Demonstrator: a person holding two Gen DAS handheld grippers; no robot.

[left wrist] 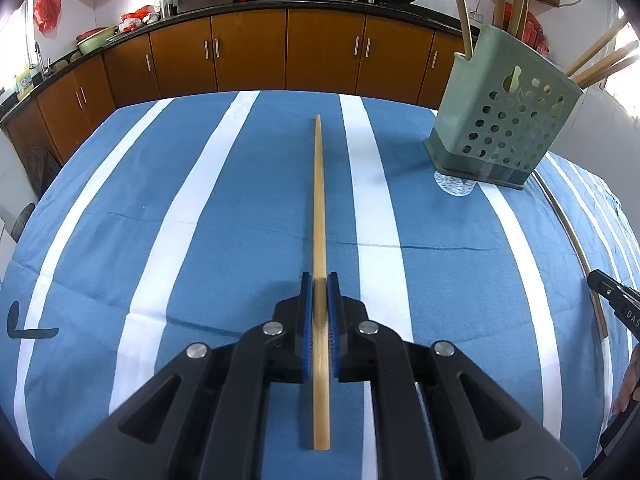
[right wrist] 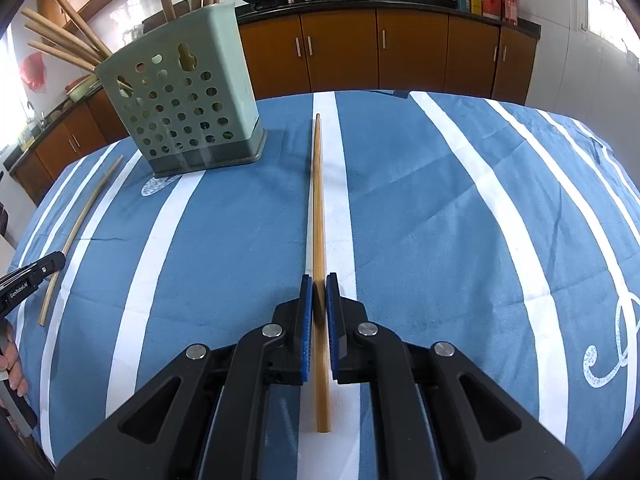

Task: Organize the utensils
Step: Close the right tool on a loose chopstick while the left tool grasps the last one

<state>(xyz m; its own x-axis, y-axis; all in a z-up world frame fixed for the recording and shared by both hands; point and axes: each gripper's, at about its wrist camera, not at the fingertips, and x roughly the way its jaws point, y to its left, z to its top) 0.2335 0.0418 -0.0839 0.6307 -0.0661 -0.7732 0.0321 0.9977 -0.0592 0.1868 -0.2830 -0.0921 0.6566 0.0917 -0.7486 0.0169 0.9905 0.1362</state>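
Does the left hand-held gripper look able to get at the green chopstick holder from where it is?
Probably yes. Shut on a chopstick, the left hand-held gripper has only bare striped cloth between it and the holder ahead to its right; the right hand-held gripper sits off to the side.

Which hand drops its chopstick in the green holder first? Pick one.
Right, probably. Both grip chopsticks, but the right gripper has its chopstick tip nearer the holder than the left gripper.

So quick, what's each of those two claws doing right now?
Left gripper: shut on a long bamboo chopstick.
Right gripper: shut on another bamboo chopstick.
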